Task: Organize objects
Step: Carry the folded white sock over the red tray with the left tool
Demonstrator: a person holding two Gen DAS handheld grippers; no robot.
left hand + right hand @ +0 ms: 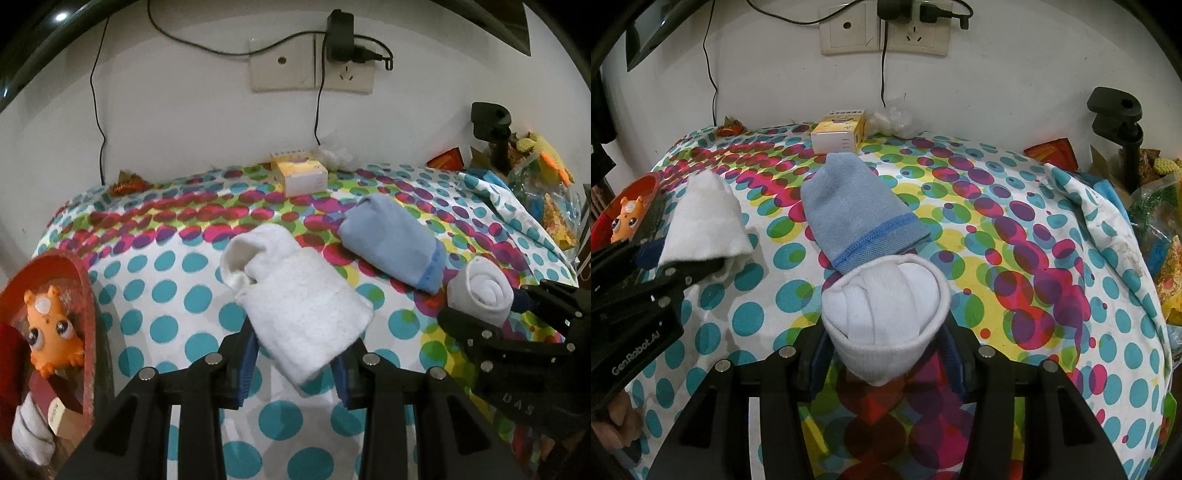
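Observation:
My left gripper point(295, 354) is shut on a fluffy white sock bundle point(295, 306), held a little above the spotted tablecloth point(166, 280). In the right wrist view the same gripper point(701, 269) comes in from the left with that bundle point(705, 221). My right gripper point(886, 354) is shut on a rolled white sock point(886, 314); the left wrist view shows it point(491, 306) at the right with the roll point(480, 291). A folded blue sock point(391, 243) point(857, 214) lies on the cloth between them, just beyond the white roll.
A red bowl point(88, 295) point(642, 184) at the left edge holds an orange toy point(51, 332), a rolled sock point(31, 439) and a small block. A yellow box point(299, 173) sits by the wall. A black clamp stand point(1119, 129) and packets crowd the right.

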